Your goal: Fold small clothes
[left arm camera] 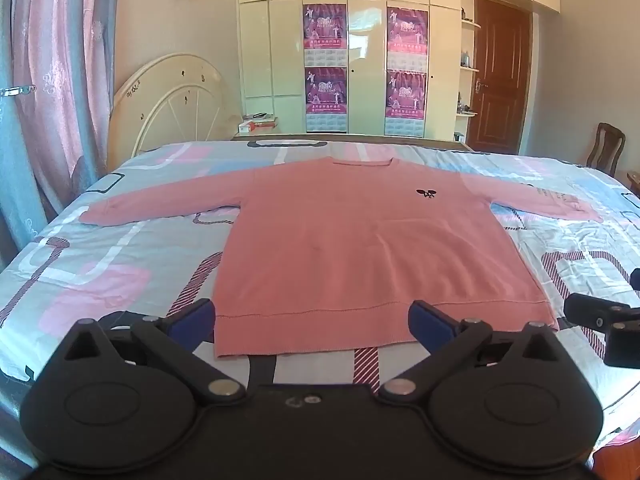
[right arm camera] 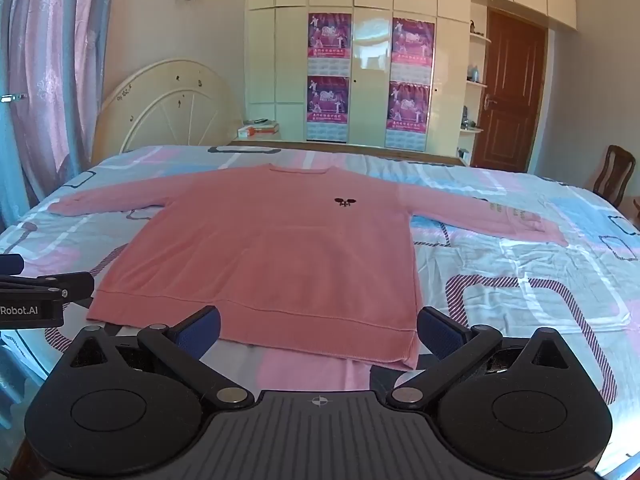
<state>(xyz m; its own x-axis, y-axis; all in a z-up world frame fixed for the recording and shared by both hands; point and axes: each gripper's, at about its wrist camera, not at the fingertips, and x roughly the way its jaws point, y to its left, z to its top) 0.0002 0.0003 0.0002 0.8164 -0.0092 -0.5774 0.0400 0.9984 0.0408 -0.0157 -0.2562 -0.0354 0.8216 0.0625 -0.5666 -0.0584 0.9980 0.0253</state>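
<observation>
A pink long-sleeved sweater (left arm camera: pixel 360 240) lies flat, front up, on the bed, sleeves spread to both sides, with a small black logo (left arm camera: pixel 426 193) on the chest. It also shows in the right wrist view (right arm camera: pixel 272 248). My left gripper (left arm camera: pixel 312 320) is open and empty, just before the hem's left part. My right gripper (right arm camera: pixel 318 330) is open and empty, just before the hem's right part. Each gripper shows at the edge of the other's view: the right one (left arm camera: pixel 600 320) and the left one (right arm camera: pixel 36 292).
The bed (left arm camera: pixel 100 264) has a patterned sheet in pink, blue and white. A cream headboard (left arm camera: pixel 172 104) leans at the back left. Wardrobes with posters (left arm camera: pixel 325 68), a brown door (left arm camera: pixel 500 76) and a wooden chair (left arm camera: pixel 606 148) stand beyond the bed. Curtains (left arm camera: pixel 48 80) hang at left.
</observation>
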